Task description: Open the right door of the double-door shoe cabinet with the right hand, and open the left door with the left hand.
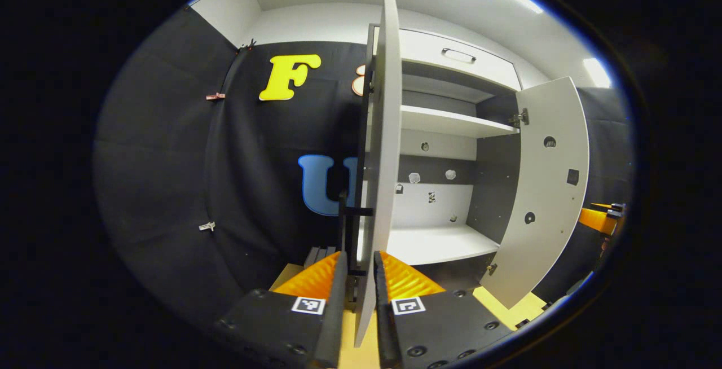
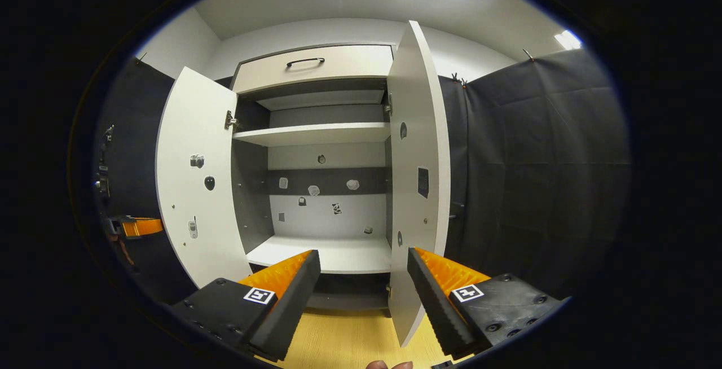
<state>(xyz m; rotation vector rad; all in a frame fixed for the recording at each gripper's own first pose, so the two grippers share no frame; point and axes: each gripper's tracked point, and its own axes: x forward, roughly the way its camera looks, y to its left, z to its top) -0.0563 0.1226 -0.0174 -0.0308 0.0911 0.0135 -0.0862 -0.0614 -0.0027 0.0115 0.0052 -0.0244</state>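
Note:
The shoe cabinet (image 1: 451, 123) stands with both doors swung out. In the left gripper view the left door (image 1: 383, 132) is edge-on, straight ahead. My left gripper (image 1: 359, 259) is shut around its free edge, one finger on the inner face and the other outside the black handle (image 1: 344, 216). The right door (image 1: 547, 188) hangs wide at the right. In the right gripper view my right gripper (image 2: 362, 253) is open, its fingers wide apart and holding nothing. The right door (image 2: 420, 188) stands just beyond its right finger, apart from it. The left door (image 2: 194, 188) is open at the left.
Inside the cabinet are a bare upper shelf (image 2: 316, 134) and bottom board (image 2: 333, 256), with a drawer (image 2: 307, 64) on top. Black cloth walls (image 2: 536, 177) close in on both sides. Yellow wooden floor (image 2: 350, 335) lies in front. A fingertip (image 2: 389, 364) pokes in at the bottom edge.

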